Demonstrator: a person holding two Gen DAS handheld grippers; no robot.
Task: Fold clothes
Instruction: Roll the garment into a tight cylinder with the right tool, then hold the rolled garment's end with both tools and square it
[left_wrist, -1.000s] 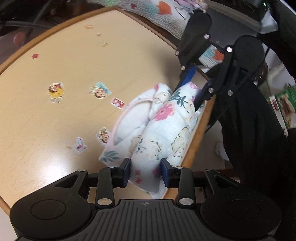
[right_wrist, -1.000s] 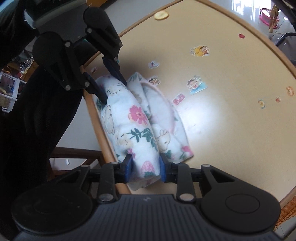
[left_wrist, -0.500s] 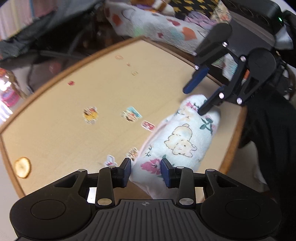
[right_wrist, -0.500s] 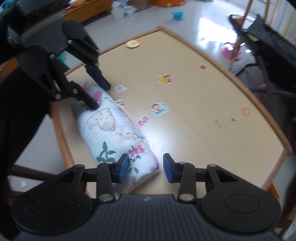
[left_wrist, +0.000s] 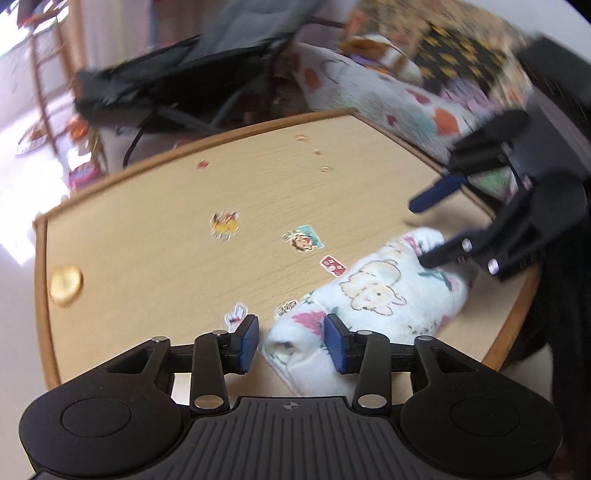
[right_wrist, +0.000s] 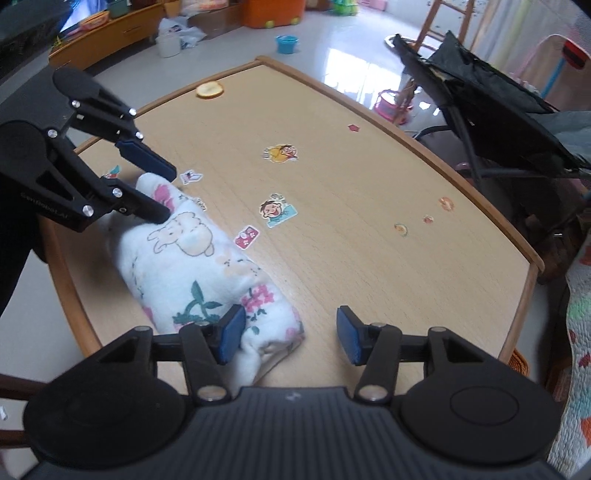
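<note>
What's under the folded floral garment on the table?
The folded garment lies on the wooden table. Stickers show beside it; one is partly tucked under its edge. Anything further underneath is covered.

— Setting: what kind of place?

— Family living room. Wooden table (right_wrist: 369, 236) dotted with cartoon stickers (right_wrist: 277, 210); glossy tiled floor (right_wrist: 343, 48) at 12 o'clock; orange storage bin (right_wrist: 275, 11) and small blue tub (right_wrist: 287, 43) beyond it.

— Anything else?

— Folded dark stroller (right_wrist: 480, 99) at 2 o'clock; low wooden cabinet (right_wrist: 107, 33) at 11 o'clock; patterned blanket (left_wrist: 399, 99) behind the table.
</note>
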